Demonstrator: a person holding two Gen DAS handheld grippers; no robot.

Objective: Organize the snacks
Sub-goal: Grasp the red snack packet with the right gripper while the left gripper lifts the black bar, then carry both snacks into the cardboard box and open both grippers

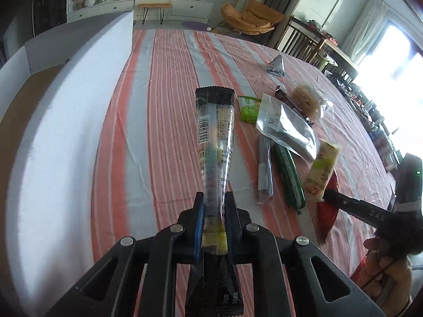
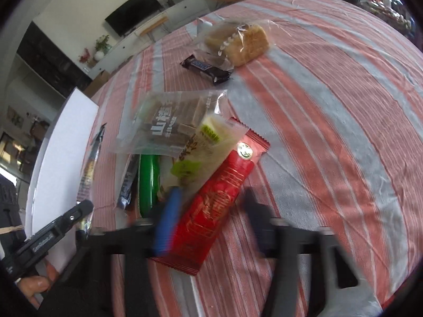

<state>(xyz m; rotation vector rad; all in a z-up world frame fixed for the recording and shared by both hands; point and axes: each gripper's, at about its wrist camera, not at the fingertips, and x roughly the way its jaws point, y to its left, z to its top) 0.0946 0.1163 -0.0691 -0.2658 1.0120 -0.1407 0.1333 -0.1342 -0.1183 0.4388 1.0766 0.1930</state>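
The left gripper point(image 1: 214, 211) pinches a long, clear-and-black plastic snack stick point(image 1: 215, 142) above the striped tabletop point(image 1: 169, 84); light and floppy, best held mid-length. The right gripper point(image 1: 323, 196), jaws pressed together, pinches a cream-and-green wafer packet point(image 1: 321, 170).

On desk point(image 1: 164, 105), far side: pyramid packet point(image 1: 277, 64). Nearer: bread bag point(image 2: 238, 42), with chocolate bar point(image 2: 206, 70) touching its near-left edge. Nearer again: wafer bag point(image 2: 169, 124), overlapping far ends of two narrow sticks point(image 2: 149, 185) laid side by side. Right of these: slim packet point(image 2: 203, 148) over long packet point(image 2: 219, 200), near end at right tongs point(image 1: 326, 196). Left of heap: stick packet point(image 1: 215, 137) clamped in left tongs point(image 1: 214, 206). Along desk's left edge: board point(image 1: 66, 132).
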